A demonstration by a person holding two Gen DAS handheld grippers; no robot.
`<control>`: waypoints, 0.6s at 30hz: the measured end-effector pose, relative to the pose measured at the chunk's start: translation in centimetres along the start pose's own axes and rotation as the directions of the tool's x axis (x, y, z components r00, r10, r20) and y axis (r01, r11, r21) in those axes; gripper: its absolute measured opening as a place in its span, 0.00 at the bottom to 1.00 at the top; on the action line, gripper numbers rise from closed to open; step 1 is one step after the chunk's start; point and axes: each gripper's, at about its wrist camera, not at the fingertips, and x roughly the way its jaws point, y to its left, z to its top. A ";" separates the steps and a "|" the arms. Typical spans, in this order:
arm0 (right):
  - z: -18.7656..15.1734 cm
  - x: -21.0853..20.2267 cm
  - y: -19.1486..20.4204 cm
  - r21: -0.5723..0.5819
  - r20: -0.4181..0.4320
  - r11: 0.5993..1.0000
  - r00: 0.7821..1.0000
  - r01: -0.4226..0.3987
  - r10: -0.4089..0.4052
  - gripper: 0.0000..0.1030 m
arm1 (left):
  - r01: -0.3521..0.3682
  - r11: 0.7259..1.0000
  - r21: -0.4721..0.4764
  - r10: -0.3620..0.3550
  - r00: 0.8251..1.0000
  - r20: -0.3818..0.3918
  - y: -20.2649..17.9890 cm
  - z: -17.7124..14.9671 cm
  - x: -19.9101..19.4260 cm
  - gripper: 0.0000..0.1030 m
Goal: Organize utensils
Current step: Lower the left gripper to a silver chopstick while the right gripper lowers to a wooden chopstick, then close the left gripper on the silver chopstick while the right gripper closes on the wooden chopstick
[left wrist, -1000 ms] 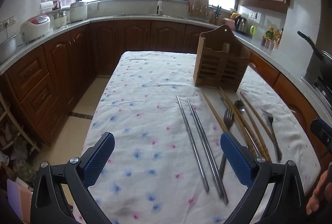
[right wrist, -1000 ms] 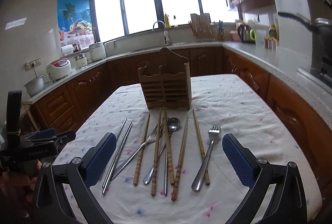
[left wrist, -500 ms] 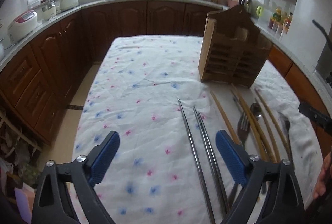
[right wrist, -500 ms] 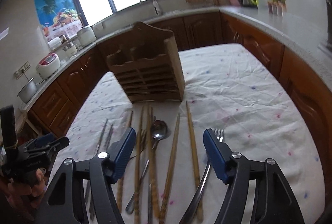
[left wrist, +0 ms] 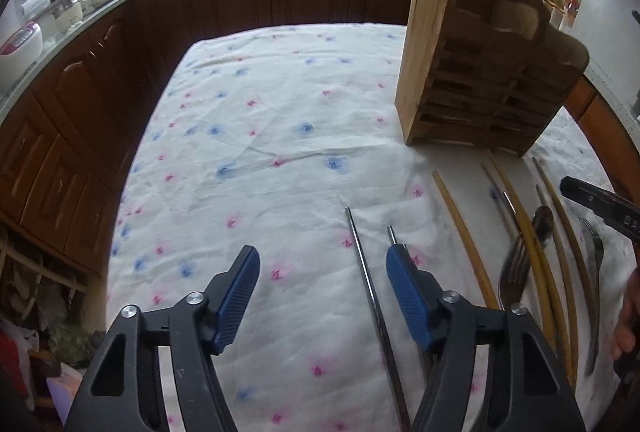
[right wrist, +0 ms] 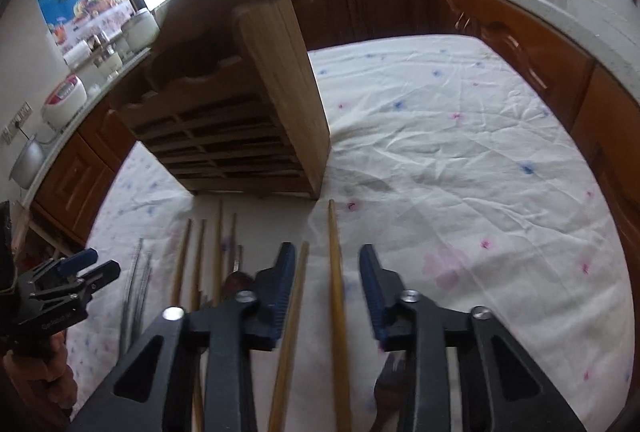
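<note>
Left gripper point(left wrist: 323, 286) is held open, empty; one metal chopstick point(left wrist: 370, 292) is framed between its fingers. Right gripper point(right wrist: 327, 282) is held open around two wooden chopsticks point(right wrist: 336, 284); wooden holder point(right wrist: 240, 120) is seen ahead-left.

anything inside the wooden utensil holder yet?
No handles stick up above the wooden holder in either view. Its top compartments look dark and empty, but their bottoms are hidden. The wooden chopsticks lie on the tablecloth.
</note>
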 end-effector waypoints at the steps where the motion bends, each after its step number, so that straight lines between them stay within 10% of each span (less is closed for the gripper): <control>1: 0.1 0.4 -0.1 -0.002 -0.007 1.000 1.000 0.000 0.000 0.27 | 0.000 1.000 0.005 0.000 1.000 -0.007 0.0 0.2 0.5 0.60; 9: 1.3 2.4 0.7 -0.068 -0.034 0.997 0.998 0.046 -0.049 0.23 | -0.023 0.997 0.074 0.027 0.998 -0.058 -1.2 0.9 3.0 0.50; 18: 1.2 2.8 1.7 -0.102 -0.023 0.993 0.998 0.055 -0.058 0.05 | 0.040 0.995 0.095 -0.036 0.999 -0.039 -2.3 1.0 3.1 0.06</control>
